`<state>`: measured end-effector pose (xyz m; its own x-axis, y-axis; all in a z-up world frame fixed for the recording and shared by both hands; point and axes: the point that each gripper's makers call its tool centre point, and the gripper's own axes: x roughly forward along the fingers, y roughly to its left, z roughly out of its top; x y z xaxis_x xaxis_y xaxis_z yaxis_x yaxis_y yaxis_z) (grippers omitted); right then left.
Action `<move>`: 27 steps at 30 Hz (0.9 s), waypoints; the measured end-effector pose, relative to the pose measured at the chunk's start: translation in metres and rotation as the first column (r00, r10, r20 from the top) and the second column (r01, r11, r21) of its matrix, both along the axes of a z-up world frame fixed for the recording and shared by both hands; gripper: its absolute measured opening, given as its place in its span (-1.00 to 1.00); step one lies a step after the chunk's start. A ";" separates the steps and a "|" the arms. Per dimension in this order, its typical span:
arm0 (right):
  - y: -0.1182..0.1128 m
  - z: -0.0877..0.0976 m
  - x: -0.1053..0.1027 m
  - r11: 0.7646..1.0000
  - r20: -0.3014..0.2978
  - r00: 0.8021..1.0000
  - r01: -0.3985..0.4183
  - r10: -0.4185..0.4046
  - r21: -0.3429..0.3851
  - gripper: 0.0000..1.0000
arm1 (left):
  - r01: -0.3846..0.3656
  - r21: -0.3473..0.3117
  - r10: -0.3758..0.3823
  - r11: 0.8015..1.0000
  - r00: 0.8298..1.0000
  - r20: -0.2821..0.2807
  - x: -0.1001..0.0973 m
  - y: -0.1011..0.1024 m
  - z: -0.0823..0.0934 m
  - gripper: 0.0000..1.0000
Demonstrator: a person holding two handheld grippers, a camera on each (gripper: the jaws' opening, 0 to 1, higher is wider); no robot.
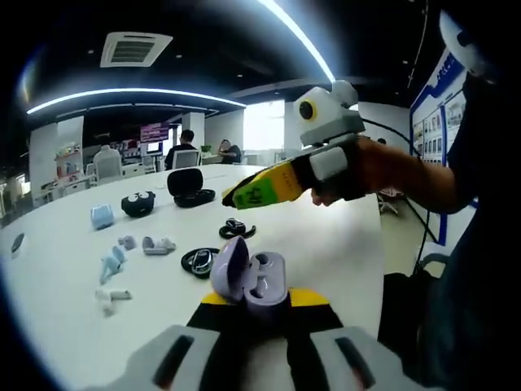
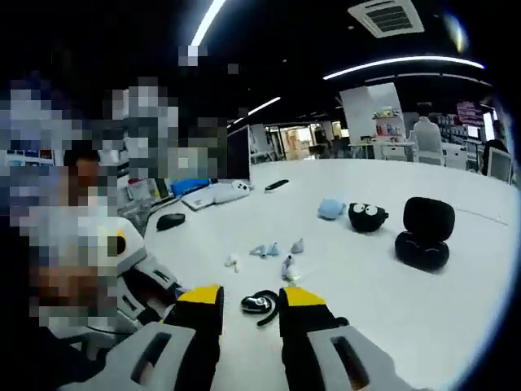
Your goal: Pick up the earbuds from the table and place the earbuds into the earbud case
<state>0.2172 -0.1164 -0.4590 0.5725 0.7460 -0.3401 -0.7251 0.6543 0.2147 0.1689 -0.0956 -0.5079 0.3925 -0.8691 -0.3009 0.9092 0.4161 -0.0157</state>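
My left gripper (image 1: 260,298) is shut on an open lilac earbud case (image 1: 248,281), whose lid tilts to the left. The right gripper (image 1: 233,198), held by a gloved hand, hovers just above a pair of black ear-hook earbuds (image 1: 236,230) on the white table (image 1: 342,244). In the right gripper view, the right gripper (image 2: 252,298) stands open with nothing held, and a black ear-hook earbud (image 2: 259,305) lies on the table between its yellow tips. Another black earbud (image 1: 199,261) lies near the lilac case.
Loose on the table are grey earbuds (image 1: 159,244), blue earbuds (image 1: 112,265) and a white earbud (image 1: 110,297). Farther back stand an open black case (image 2: 423,232), a round black case with eyes (image 2: 368,217) and a light blue case (image 2: 331,209). Desks and chairs lie beyond.
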 end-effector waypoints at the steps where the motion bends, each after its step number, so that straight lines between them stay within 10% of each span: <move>1: 0.001 -0.001 0.003 1.000 0.003 1.000 -0.009 0.009 -0.025 -0.48 | 0.001 -0.001 -0.001 1.000 1.000 0.000 0.000 0.000 0.000 -0.61; 27: 0.044 -0.040 0.054 0.969 -0.060 0.993 -0.115 0.104 -0.218 -0.59 | 0.003 -0.018 -0.003 1.000 1.000 0.006 -0.001 0.001 -0.002 -0.61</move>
<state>0.2717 -0.0722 -0.4988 0.4706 0.7068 -0.5282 -0.7875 0.6064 0.1099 0.1681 -0.0949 -0.5095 0.3917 -0.8756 -0.2828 0.9105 0.4131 -0.0178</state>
